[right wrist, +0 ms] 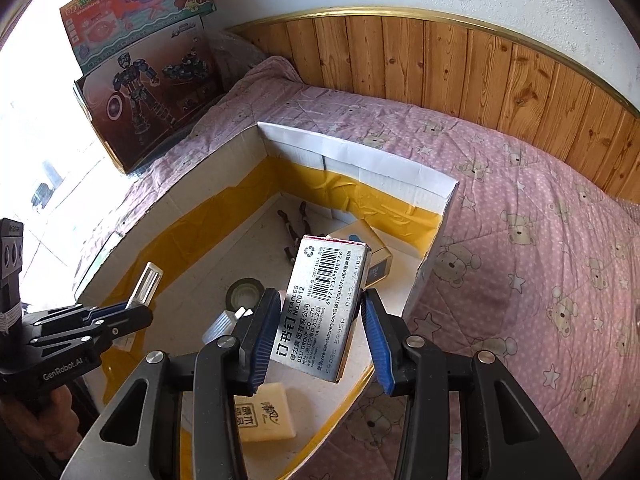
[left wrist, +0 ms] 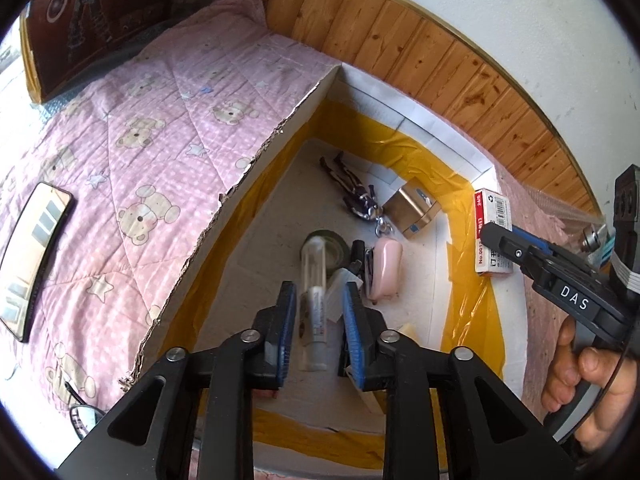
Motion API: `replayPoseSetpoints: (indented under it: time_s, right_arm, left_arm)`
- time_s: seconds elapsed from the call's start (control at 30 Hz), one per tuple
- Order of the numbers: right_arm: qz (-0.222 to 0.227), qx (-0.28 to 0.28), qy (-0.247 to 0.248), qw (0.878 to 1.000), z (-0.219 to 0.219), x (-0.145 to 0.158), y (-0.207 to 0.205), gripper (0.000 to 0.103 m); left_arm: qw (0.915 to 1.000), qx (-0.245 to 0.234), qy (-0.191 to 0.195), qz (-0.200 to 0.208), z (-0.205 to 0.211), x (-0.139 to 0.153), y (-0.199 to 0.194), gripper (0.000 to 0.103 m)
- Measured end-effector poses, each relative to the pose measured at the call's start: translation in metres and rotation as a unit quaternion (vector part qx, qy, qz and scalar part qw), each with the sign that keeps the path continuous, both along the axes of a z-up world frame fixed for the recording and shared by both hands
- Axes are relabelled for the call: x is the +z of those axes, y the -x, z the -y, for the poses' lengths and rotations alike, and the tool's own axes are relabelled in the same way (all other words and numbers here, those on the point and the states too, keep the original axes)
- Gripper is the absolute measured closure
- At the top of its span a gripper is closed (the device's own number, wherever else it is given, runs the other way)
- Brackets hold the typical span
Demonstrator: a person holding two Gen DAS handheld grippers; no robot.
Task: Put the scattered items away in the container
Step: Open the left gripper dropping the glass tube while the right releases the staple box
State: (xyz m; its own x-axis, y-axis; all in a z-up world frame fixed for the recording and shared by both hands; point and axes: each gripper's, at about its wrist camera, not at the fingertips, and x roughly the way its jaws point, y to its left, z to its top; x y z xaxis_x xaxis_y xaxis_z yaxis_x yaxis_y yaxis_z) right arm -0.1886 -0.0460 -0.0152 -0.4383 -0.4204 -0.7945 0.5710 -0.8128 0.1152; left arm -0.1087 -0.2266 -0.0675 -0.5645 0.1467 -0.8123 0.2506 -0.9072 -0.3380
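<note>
The container is a cardboard box (left wrist: pixel 276 168) with white walls and yellow tape. My left gripper (left wrist: pixel 320 288) hangs over its floor, open. A clear tube with a white cap (left wrist: pixel 314 300) runs lengthwise between the blue pads with a gap on each side. My right gripper (right wrist: pixel 316 294) is above the box's near right corner with a staples box (right wrist: pixel 324 308) between its jaws. The staples box leans on the left pad (right wrist: pixel 264 332), and a dark gap shows along the right pad (right wrist: pixel 378 344). In the left wrist view the staples box (left wrist: pixel 494 232) sits over the right wall.
Inside the container lie a dark figure keychain (left wrist: pixel 356 192), a small gold box (left wrist: pixel 412 208), a tape roll (right wrist: pixel 244 294), a pink item (left wrist: pixel 384 268) and an eraser (right wrist: pixel 264 412). A phone (left wrist: pixel 36 256) and glasses (left wrist: pixel 84 416) rest on the pink quilt. Toy boxes (right wrist: pixel 140 80) stand behind.
</note>
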Motion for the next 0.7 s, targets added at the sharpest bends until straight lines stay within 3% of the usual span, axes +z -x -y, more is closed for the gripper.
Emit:
replayPoseSetpoints:
  time_s: [0.47,0.7]
  right_arm:
    - [0.004,-0.002,0.003,1.0,0.001,-0.001,-0.004,0.056]
    - [0.014,0.013,-0.006,1.0,0.001,0.002,-0.015,0.056]
  left_arm:
    - [1.0,0.001,-0.001,-0.005,0.0,0.001,-0.001,0.071]
    - [0.9995,-0.007,0.031,-0.005,-0.007,0.005,0.0,0.066]
